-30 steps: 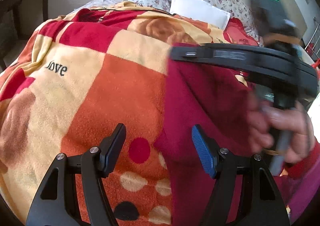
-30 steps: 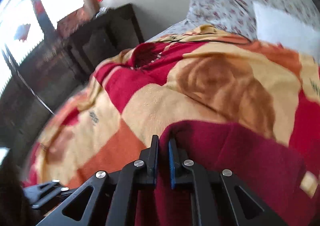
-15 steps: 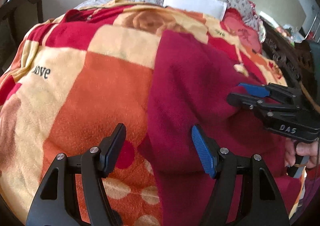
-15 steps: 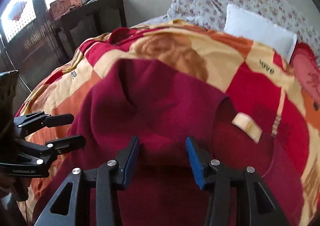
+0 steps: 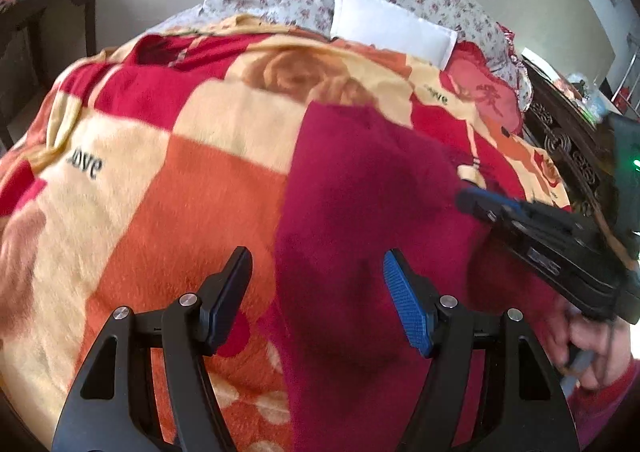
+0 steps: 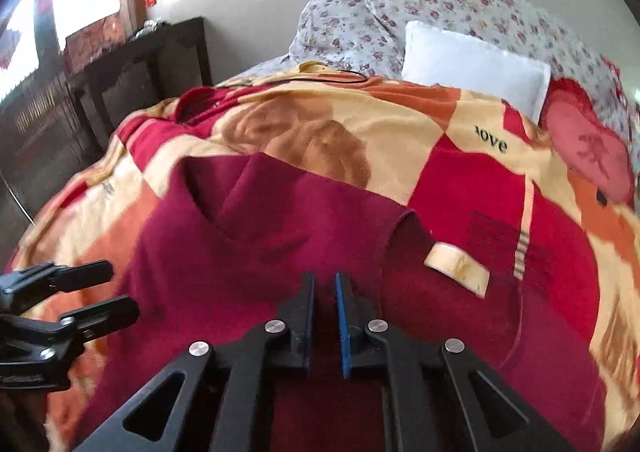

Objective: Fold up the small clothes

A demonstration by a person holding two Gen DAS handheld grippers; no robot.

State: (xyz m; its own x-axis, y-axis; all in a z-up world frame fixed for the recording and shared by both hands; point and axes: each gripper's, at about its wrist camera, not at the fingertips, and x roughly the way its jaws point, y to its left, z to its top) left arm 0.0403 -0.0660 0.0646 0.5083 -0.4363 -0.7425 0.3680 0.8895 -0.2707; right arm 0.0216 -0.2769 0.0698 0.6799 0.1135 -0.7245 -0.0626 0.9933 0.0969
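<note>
A dark red garment (image 5: 360, 191) (image 6: 280, 232) lies spread on the patterned blanket (image 5: 180, 191), with a pale label (image 6: 456, 268) showing at its right side. My left gripper (image 5: 316, 256) (image 6: 120, 290) hangs open just above the garment's left edge, with nothing between its fingers. My right gripper (image 6: 324, 278) (image 5: 464, 199) points down at the garment's near right part. Its jaws are closing to a narrow slit with red cloth between them. A person's hand (image 5: 592, 340) in a red sleeve holds its handle.
A white pillow (image 5: 392, 27) (image 6: 472, 63) and flowered bedding (image 6: 440, 7) lie at the head of the bed. A dark wooden cabinet (image 6: 120, 83) stands beyond the bed's left side, and dark carved furniture (image 5: 568, 139) along the right side.
The right gripper swung from the garment's left side to its right part; its jaws let go, opened, then narrowed again. The garment now lies spread. The left gripper stayed open.
</note>
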